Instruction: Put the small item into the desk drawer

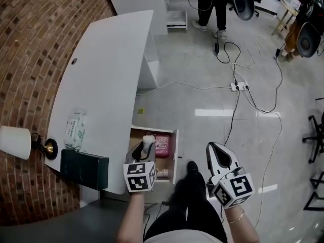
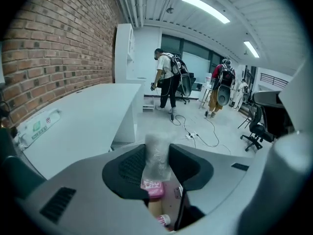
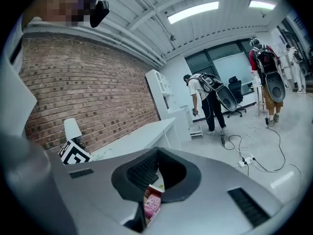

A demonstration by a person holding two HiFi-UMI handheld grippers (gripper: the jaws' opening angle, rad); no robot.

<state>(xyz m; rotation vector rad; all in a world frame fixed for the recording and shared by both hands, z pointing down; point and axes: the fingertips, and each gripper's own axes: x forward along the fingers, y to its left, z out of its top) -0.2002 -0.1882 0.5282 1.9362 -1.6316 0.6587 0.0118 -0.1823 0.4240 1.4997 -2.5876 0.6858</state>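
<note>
At the lower centre of the head view, the left gripper point(image 1: 144, 145) hangs over the open desk drawer point(image 1: 175, 158). Its jaws are clamped on the small item point(image 1: 148, 142), a pale bundle of crinkled clear plastic. In the left gripper view the small item point(image 2: 157, 158) stands upright between the two dark pads and sticks out past them. To the lower right of the head view, the right gripper point(image 1: 216, 153) is held over the bare floor point(image 1: 202, 85), beside the drawer front. In the right gripper view its jaws point(image 3: 157, 150) are closed together with nothing between them.

The drawer is pulled out from under the white desk point(image 1: 101, 85) toward the right of the frame. A pink box point(image 1: 161, 146) lies inside at its far end, directly below the held item in the left gripper view point(image 2: 152, 188). A smaller tan thing lies nearer the lower end, too small to identify.

On the desk, at the lower left, are a lamp point(image 1: 14, 142) with a white shade against the brick wall, a pack of wipes point(image 1: 75, 129), and a dark green box point(image 1: 84, 168) at the desk's near end. The rest of the desktop is bare.

Right of the drawer, the wearer's dark legs point(image 1: 190, 196) stand between the two grippers. Beyond, cables and a power strip point(image 1: 239, 86) cross the glossy floor, and an office chair point(image 1: 316, 135) sits at the right edge.
</note>
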